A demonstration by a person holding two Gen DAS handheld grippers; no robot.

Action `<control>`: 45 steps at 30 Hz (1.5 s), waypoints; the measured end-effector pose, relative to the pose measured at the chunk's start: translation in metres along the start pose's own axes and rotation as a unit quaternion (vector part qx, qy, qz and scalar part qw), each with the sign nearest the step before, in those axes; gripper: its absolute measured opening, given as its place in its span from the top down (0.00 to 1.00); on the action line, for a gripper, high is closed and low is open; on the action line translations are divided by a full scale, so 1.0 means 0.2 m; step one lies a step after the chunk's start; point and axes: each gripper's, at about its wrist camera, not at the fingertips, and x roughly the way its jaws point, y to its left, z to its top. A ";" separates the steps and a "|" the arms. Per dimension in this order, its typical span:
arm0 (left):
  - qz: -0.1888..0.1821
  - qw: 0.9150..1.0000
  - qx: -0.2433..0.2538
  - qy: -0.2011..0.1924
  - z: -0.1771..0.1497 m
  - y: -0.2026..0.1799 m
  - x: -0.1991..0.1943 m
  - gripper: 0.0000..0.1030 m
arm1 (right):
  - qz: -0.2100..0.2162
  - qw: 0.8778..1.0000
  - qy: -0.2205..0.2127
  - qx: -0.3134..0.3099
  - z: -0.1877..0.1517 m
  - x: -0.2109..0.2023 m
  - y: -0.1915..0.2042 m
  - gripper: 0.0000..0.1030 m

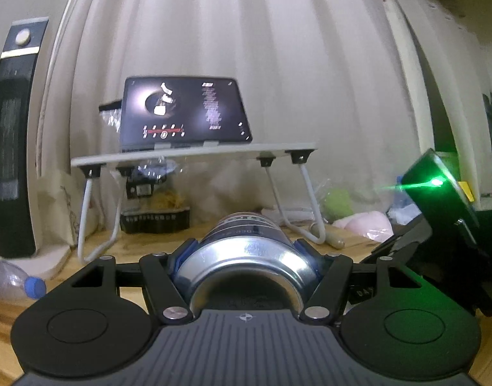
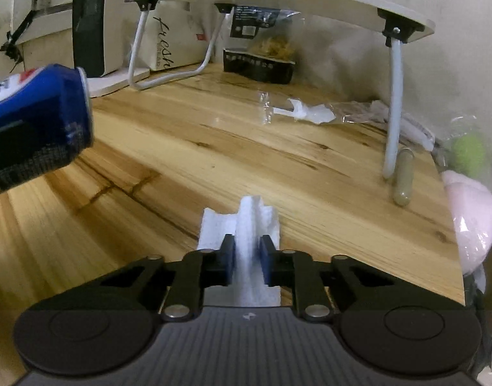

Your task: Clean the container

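Note:
My left gripper [image 1: 244, 251] is shut on a blue and silver drink can [image 1: 246, 251], held lying along the fingers with its silver bottom toward the camera, above the wooden table. The same can [image 2: 36, 119] shows at the left of the right wrist view, raised off the table. My right gripper [image 2: 247, 251] is shut on a folded white paper towel [image 2: 246, 225], held just above the table, to the right of and below the can. The right gripper's body with a green light [image 1: 439, 189] shows at the right of the left wrist view.
A white folding stand [image 1: 194, 156] with a tablet [image 1: 184, 112] stands at the back of the wooden table [image 2: 278, 167]. Under it are snack bags and a black box [image 2: 258, 64]. A plastic bottle [image 1: 14, 281] lies left; a heater [image 1: 11, 141], plastic wrappers [image 2: 303, 112], a capsule-shaped object [image 2: 403, 177] and pink plush [image 2: 474, 222] are around.

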 end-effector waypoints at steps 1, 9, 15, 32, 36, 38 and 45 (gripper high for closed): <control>-0.003 1.000 0.005 0.000 0.00 -0.01 0.01 0.35 | -0.002 1.000 -0.001 -0.003 0.00 0.00 0.00 0.92; -0.016 1.000 0.015 -0.009 0.01 -0.02 -0.01 0.35 | 0.093 0.985 -0.129 0.073 0.21 -0.42 -0.03 0.92; -0.031 0.999 0.010 -0.017 0.02 -0.02 -0.02 0.35 | 0.134 0.976 -0.173 -0.006 0.29 -0.57 0.17 0.92; -0.032 0.999 0.004 -0.018 0.02 0.00 -0.02 0.35 | 0.167 0.976 -0.138 -0.036 0.22 -0.62 0.32 0.91; -0.036 0.999 0.010 -0.020 0.02 -0.01 -0.02 0.35 | 0.105 0.982 -0.143 -0.066 0.29 -0.53 0.29 0.91; -0.036 0.999 0.015 -0.022 0.02 -0.02 -0.02 0.35 | 0.110 0.981 -0.141 -0.078 0.33 -0.51 0.32 0.91; -0.035 0.999 0.016 -0.018 0.03 -0.02 -0.01 0.35 | 0.182 0.968 -0.125 -0.118 0.31 -0.56 0.50 0.90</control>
